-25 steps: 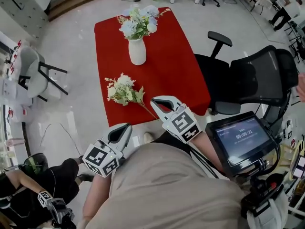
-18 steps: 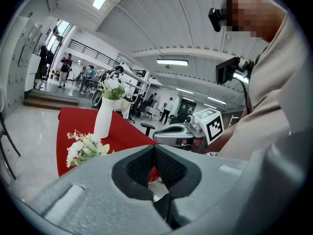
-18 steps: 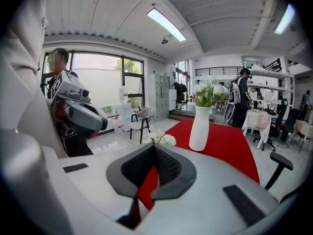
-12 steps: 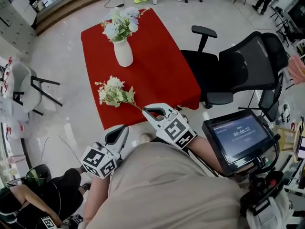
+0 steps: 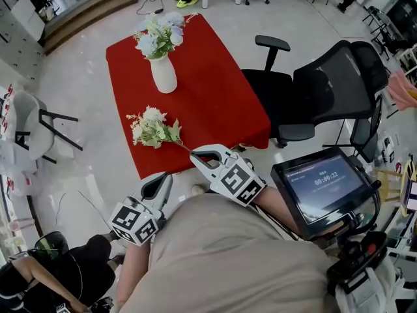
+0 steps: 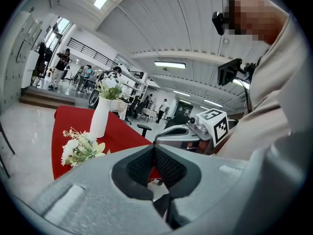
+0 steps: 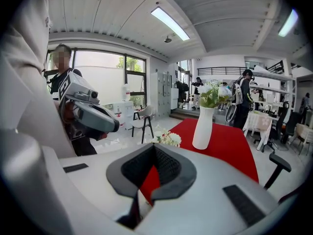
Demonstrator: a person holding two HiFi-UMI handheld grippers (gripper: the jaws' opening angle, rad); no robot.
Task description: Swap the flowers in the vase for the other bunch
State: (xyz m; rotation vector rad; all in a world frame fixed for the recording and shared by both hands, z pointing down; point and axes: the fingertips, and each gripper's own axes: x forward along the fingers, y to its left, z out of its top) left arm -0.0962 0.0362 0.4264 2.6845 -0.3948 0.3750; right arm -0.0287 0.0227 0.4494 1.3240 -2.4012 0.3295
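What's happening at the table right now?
A person stands at the near end of the red-covered table, holding the left hand-held gripper and right hand-held gripper, both shut and empty. The white ceramic vase stands at the far end with pale blue and white flowers in it. The loose bunch of white flowers lies on the cloth just ahead of the right hand-held gripper. The swap has not begun.

Pale floor (image 5: 85,77), black office chair (image 5: 326,90)

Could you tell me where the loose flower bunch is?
In the head view the loose bunch lies left of centre on the red tablecloth, between the white vase and the right claw.
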